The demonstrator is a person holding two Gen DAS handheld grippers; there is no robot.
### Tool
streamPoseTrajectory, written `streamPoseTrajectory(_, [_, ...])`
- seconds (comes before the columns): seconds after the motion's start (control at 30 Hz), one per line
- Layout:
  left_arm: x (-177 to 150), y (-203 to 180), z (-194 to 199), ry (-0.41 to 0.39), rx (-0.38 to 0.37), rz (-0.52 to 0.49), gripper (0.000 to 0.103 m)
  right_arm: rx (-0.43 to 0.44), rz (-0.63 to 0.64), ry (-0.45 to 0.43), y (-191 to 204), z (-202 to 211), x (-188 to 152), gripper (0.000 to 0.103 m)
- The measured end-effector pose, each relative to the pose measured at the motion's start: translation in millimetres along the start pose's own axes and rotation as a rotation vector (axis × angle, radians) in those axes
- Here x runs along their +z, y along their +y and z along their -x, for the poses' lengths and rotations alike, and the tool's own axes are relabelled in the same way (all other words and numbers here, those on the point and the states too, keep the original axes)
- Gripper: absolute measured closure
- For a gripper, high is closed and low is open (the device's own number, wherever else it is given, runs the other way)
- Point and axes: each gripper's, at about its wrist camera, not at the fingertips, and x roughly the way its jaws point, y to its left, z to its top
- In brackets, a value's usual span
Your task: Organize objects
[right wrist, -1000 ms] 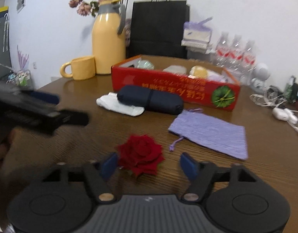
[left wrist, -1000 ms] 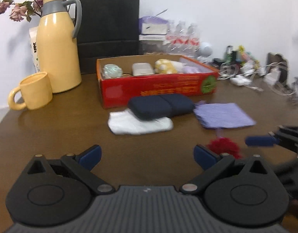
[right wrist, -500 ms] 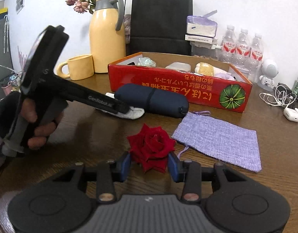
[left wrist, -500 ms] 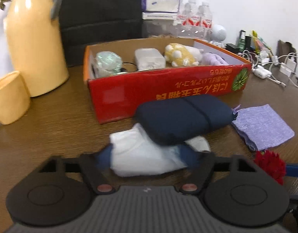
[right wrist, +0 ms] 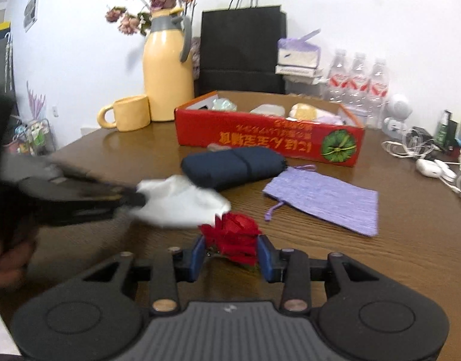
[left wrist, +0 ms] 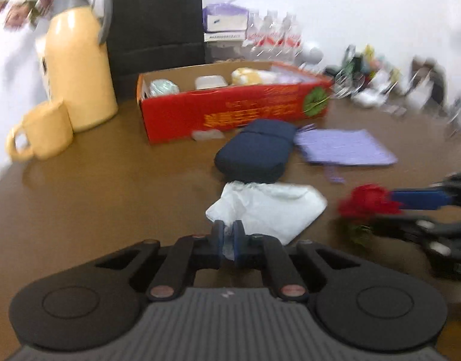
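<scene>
My left gripper (left wrist: 228, 238) is shut on the near edge of a white cloth (left wrist: 268, 206), which also shows in the right wrist view (right wrist: 182, 203) pinched by the left gripper's tip (right wrist: 137, 200). My right gripper (right wrist: 232, 254) is shut on a red rose (right wrist: 235, 236); the rose also shows in the left wrist view (left wrist: 367, 200). A navy pouch (right wrist: 233, 165) and a lilac drawstring bag (right wrist: 322, 200) lie on the brown table (right wrist: 395, 240) before a red cardboard box (right wrist: 269, 141) that holds several small items.
A yellow thermos (right wrist: 167, 69) with dried flowers and a yellow mug (right wrist: 129, 112) stand at the back left. A black paper bag (right wrist: 242, 51), water bottles (right wrist: 358, 81) and cables with chargers (right wrist: 425, 156) line the back and right.
My left gripper closed on the white cloth and pulled it back from under the navy pouch. My right gripper closed further on the rose.
</scene>
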Motion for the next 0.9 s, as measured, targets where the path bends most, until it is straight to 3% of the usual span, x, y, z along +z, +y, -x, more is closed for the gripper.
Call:
streamPoseTrajectory(0.1, [-14.6,-6.3,32.5,-0.018,-0.061,0.059,0.097,-0.009,-0.028,-0.01,-2.4,19.7,-8.8,0.071])
streamPoseTrajectory(0.2, [-28.0,-25.2,59.9,-0.066,-0.011,-0.002,0.097,-0.01,-0.01,-0.015,5.1,35.3,-19.2,0.073])
streamPoseTrajectory(0.3, [-33.8,-30.1,72.0,-0.065,-0.025,0.002,0.097,-0.004,0.011,-0.018,13.1,45.1,-26.5,0.08])
streamPoseTrajectory(0.47, [-33.7,-25.8,75.1,-0.078,0.004,0.008,0.097,-0.039,-0.006,-0.017,9.3,49.5,-31.1,0.08])
streamPoseTrajectory(0.6, [-39.2,-17.3,59.9,-0.036,0.019,0.025,0.097,-0.048,-0.044,-0.021,2.4,47.1,-32.8,0.043])
streamPoseTrajectory(0.63, [-40.1,-15.4,56.8,-0.027,0.016,0.036,0.097,-0.046,-0.044,-0.028,2.5,44.9,-32.3,0.041])
streamPoseTrajectory(0.77, [-37.8,-13.6,55.7,-0.042,-0.005,0.031,0.096,-0.056,-0.009,-0.012,7.4,22.1,-27.0,0.042])
streamPoseTrajectory(0.83, [-36.6,-11.2,53.6,-0.044,-0.007,0.026,0.096,-0.059,0.002,0.005,8.7,9.2,-23.0,0.061])
streamPoseTrajectory(0.9, [-35.4,-7.2,45.8,-0.032,0.009,0.019,0.094,-0.061,0.007,0.007,8.8,2.8,-19.3,0.065])
